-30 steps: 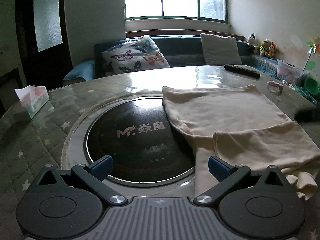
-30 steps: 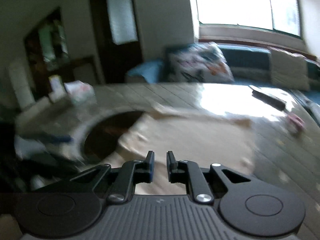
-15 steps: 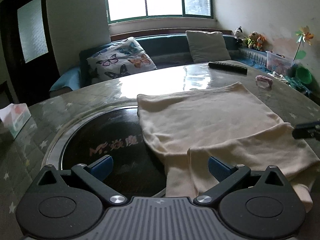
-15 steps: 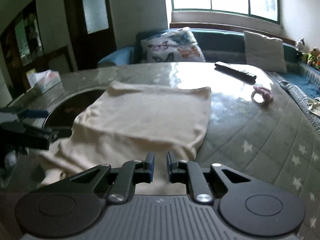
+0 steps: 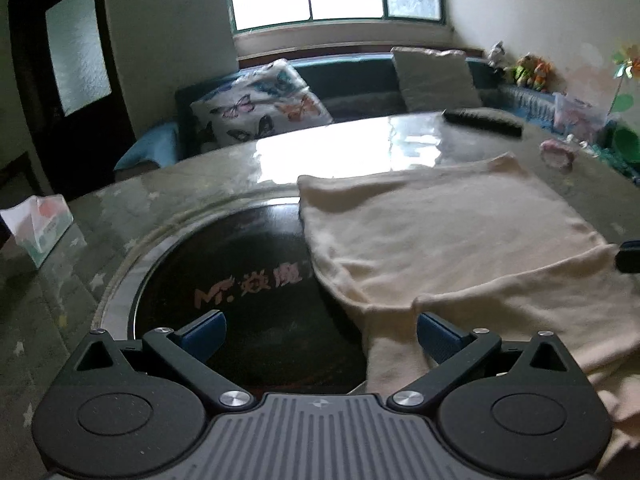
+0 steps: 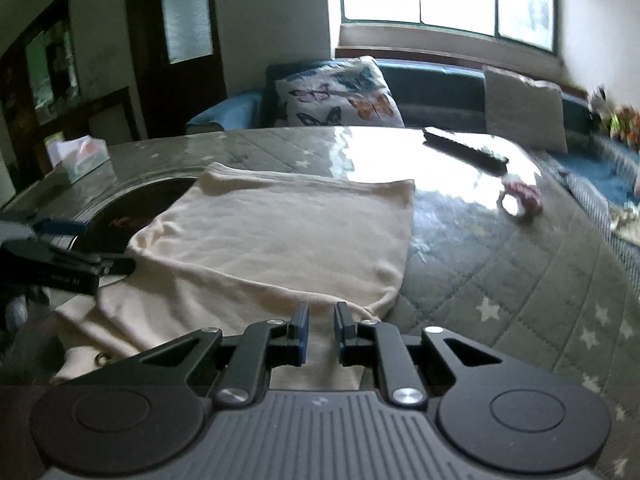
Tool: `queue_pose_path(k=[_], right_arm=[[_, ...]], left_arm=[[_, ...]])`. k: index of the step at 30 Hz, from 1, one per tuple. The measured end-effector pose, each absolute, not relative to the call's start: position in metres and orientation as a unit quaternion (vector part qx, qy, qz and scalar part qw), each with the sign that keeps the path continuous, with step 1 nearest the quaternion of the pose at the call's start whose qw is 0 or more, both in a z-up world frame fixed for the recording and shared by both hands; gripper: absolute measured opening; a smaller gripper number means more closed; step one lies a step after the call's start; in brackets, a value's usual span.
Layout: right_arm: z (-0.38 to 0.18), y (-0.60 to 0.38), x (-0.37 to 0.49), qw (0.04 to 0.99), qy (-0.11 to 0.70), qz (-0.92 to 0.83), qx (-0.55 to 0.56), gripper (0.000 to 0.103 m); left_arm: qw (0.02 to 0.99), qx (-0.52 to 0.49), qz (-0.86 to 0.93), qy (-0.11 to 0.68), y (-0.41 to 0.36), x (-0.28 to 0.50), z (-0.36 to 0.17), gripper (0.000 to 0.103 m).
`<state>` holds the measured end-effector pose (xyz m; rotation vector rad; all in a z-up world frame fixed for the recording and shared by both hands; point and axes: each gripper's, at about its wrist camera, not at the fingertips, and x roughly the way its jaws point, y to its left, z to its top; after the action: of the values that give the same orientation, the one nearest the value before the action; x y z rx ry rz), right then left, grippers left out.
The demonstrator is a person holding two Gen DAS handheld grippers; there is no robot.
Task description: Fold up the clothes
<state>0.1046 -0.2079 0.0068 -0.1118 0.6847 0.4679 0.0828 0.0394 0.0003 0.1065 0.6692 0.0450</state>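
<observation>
Cream garment (image 5: 452, 236) lies partly folded on the table (image 5: 344, 152), its left part overlapping the dark round inset (image 5: 248, 300) with printed lettering, the rest on the glossy star-quilted cover. A folded-over layer sits on its near side; the near hem runs under both tongs and is cut off by their bodies, so the front edge is hidden. In the right wrist view the same garment (image 6: 280, 248) fills the centre, a small metal ring or eyelet at its near left corner, too small to identify.

Left gripper (image 5: 320, 334) released, blue-padded fingers wide apart, hovering over the inset and garment edge; right pad sits over cloth, contact unclear. Seen again from the right wrist view, left gripper (image 6: 86, 262) is at frame left, blurred, tip at the garment's left edge; touching or not, cannot tell.

Right gripper (image 6: 319, 332) has its jaws nearly closed with a narrow gap, low over the near hem; no cloth visible between the pads, whether it pinches any cannot be told. Only its tip (image 5: 630, 256) shows at the left view's right edge, cut off.

Remote (image 6: 466, 150) and a pink item (image 6: 522, 196), blurred, lie on the far right of the table, apart from the garment. Tissue box (image 5: 40, 224) far left
</observation>
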Motion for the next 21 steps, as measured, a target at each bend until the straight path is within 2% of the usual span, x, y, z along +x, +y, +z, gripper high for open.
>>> queue_pose_path(k=[6,11,21], right_arm=[[0.007,-0.2,0.083,0.91,0.322,0.25,-0.076,0.018],[-0.003,-0.195,0.069,0.904,0.324,0.255,-0.114,0.018],[-0.005,-0.202,0.056,0.902,0.322,0.26,-0.121,0.018]], left_arm=[[0.939,0.1,0.006,0.33,0.025,0.069,-0.005,0.103],[0.939,0.114,0.01,0.325,0.023,0.063,-0.005,0.103],[0.937,0.147,-0.007,0.318,0.021,0.037,0.0,0.103]])
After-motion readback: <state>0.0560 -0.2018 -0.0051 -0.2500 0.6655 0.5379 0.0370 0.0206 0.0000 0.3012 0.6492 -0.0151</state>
